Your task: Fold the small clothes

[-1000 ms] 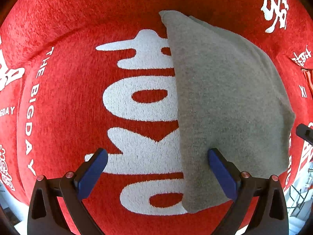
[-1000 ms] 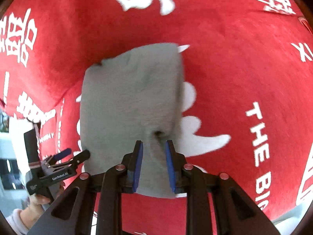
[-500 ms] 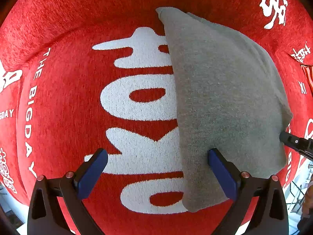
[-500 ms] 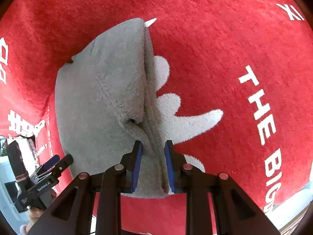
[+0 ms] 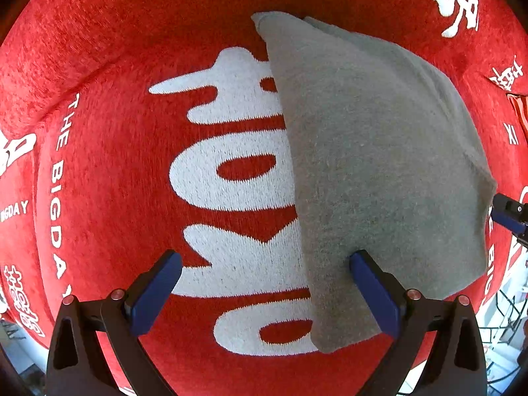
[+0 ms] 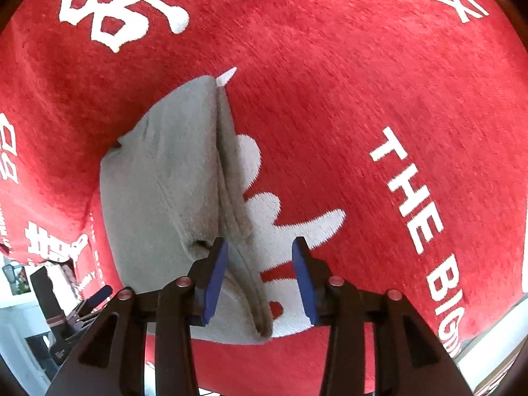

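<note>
Grey garment (image 5: 379, 181) lies folded on the red cloth (image 5: 115, 66), both sets of jaws open.
Your right gripper (image 6: 260, 277) straddles its doubled edge, your left gripper (image 5: 264, 293) its side (nothing gripped); snag either and the fold may spring open. Cloth reads "THE BIGDAY".

You are working over a red plush cloth (image 5: 109, 171) (image 6: 346, 105) woven with large white characters (image 5: 231, 171) and white lettering reading "THE BIGDAY" (image 5: 59, 184) (image 6: 415, 198). A smaller "XI" (image 6: 462, 8) sits near the far edge. Beyond the cloth's left edge in the right wrist view you have indistinct room clutter (image 6: 16, 280).
</note>
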Action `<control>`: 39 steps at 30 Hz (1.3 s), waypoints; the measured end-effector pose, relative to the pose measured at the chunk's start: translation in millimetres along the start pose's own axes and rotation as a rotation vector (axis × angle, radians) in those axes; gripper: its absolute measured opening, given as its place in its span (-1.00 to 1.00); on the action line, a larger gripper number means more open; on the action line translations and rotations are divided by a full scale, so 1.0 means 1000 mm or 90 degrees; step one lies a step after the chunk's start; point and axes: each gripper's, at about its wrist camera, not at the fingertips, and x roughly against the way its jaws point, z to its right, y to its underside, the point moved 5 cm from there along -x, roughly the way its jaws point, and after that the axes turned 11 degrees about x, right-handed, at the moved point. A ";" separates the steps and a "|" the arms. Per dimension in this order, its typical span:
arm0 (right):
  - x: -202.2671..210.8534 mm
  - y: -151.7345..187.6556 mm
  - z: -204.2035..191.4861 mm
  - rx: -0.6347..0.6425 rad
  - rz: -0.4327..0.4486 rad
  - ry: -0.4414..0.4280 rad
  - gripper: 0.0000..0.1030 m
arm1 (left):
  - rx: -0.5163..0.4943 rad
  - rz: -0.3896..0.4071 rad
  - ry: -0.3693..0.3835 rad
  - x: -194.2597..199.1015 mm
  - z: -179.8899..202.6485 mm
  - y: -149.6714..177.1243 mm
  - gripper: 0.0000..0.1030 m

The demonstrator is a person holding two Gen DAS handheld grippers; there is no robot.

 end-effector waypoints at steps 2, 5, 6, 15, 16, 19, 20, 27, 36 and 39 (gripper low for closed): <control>-0.001 -0.002 0.000 0.001 -0.001 -0.002 0.05 | 0.008 0.014 0.003 0.007 -0.005 -0.006 0.98; -0.003 -0.007 -0.001 0.002 0.003 -0.012 0.11 | 0.027 0.030 0.013 0.016 -0.009 -0.015 0.98; -0.005 -0.009 -0.002 0.000 0.004 -0.016 0.11 | 0.033 0.032 0.019 0.017 -0.009 -0.018 0.98; -0.004 -0.028 -0.001 -0.002 0.009 -0.081 0.43 | 0.057 0.017 0.028 0.012 -0.009 -0.042 0.98; -0.004 -0.030 -0.002 0.003 0.006 -0.083 0.43 | 0.060 0.015 0.028 0.010 -0.008 -0.040 0.98; -0.008 -0.036 -0.004 0.015 -0.003 -0.089 0.43 | 0.059 0.013 0.028 0.008 -0.006 -0.043 0.98; -0.009 -0.038 -0.005 0.016 -0.005 -0.091 0.43 | 0.054 0.018 0.022 0.007 -0.004 -0.045 0.98; -0.018 -0.044 -0.003 0.009 -0.020 -0.113 0.43 | 0.036 0.004 0.046 0.001 0.004 -0.051 0.98; -0.043 -0.052 -0.006 0.015 -0.068 -0.184 0.44 | 0.053 -0.025 0.122 -0.013 0.005 -0.078 0.98; -0.052 -0.052 -0.008 0.016 -0.082 -0.210 0.44 | 0.034 -0.040 0.143 -0.026 0.014 -0.081 0.98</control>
